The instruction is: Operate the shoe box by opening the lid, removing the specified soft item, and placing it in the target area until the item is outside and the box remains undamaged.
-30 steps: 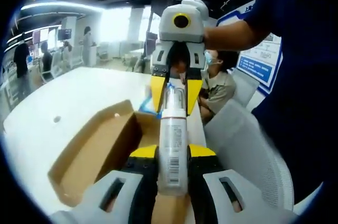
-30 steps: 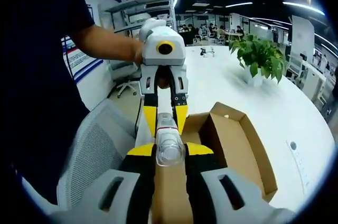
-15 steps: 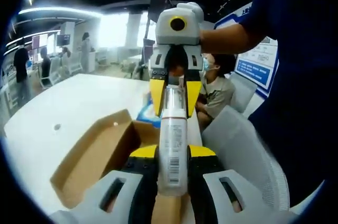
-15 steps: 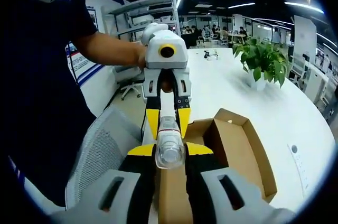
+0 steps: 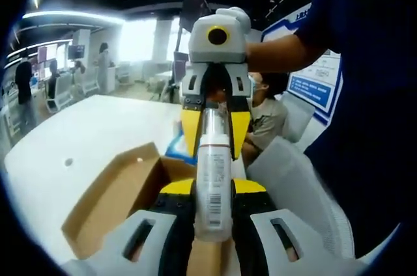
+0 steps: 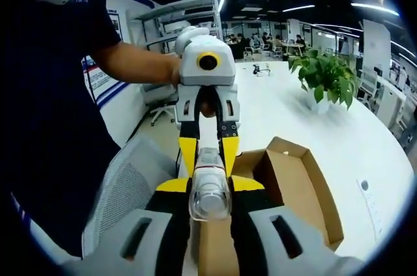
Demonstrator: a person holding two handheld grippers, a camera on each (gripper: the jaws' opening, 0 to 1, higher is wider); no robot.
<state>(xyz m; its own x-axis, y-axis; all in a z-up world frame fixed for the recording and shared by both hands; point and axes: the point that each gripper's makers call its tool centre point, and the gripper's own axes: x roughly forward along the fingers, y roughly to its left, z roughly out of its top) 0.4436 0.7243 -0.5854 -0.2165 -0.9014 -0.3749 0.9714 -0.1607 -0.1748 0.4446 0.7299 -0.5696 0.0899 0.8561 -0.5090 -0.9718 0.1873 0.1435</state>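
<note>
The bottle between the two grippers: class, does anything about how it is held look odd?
Yes. The bottle hangs in the air above the open cardboard box, clamped at both ends: the left gripper on its base, the right gripper on its clear cap.

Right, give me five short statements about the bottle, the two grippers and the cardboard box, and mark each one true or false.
1. Both grippers grip the same white bottle with a clear cap. True: the left gripper holds its barcoded end, the right gripper its capped end.
2. The brown cardboard shoe box is shut. False: it is open, its inside showing.
3. The bottle lies inside the box. False: it is held up between the grippers, with the box behind it.
4. A green potted plant stands on the white table. True.
5. The person's sleeve is bright red. False: it is dark blue.
</note>
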